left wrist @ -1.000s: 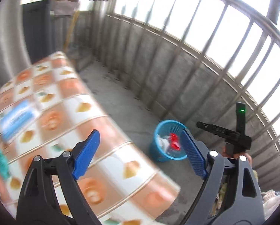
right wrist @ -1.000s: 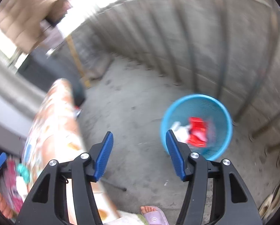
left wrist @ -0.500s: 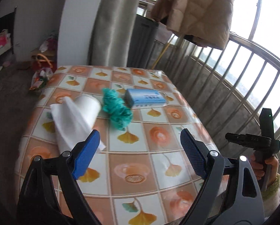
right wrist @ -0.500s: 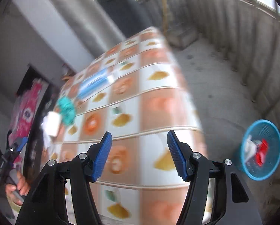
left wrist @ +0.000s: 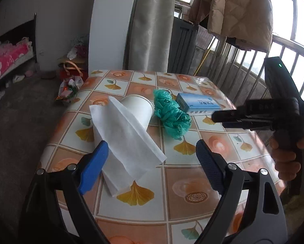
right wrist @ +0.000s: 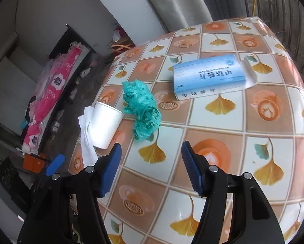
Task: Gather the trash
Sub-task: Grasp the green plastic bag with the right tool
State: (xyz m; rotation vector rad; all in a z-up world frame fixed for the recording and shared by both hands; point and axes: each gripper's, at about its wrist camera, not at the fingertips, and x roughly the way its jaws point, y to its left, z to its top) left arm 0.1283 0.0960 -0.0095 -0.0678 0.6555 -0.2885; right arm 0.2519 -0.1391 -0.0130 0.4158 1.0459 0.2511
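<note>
Both views swung from bin to table point(left wrist: 184, 174) | tissue point(left wrist: 127, 142) ahead of open left jaws

Four pieces of trash on the tiled-pattern table

A white paper cup point(left wrist: 138, 110) lies on its side under an unfolded white tissue point(left wrist: 125, 140); beside it a crumpled teal plastic bag point(left wrist: 172, 116), then a blue medicine box point(left wrist: 198, 106), end flap open.
</note>
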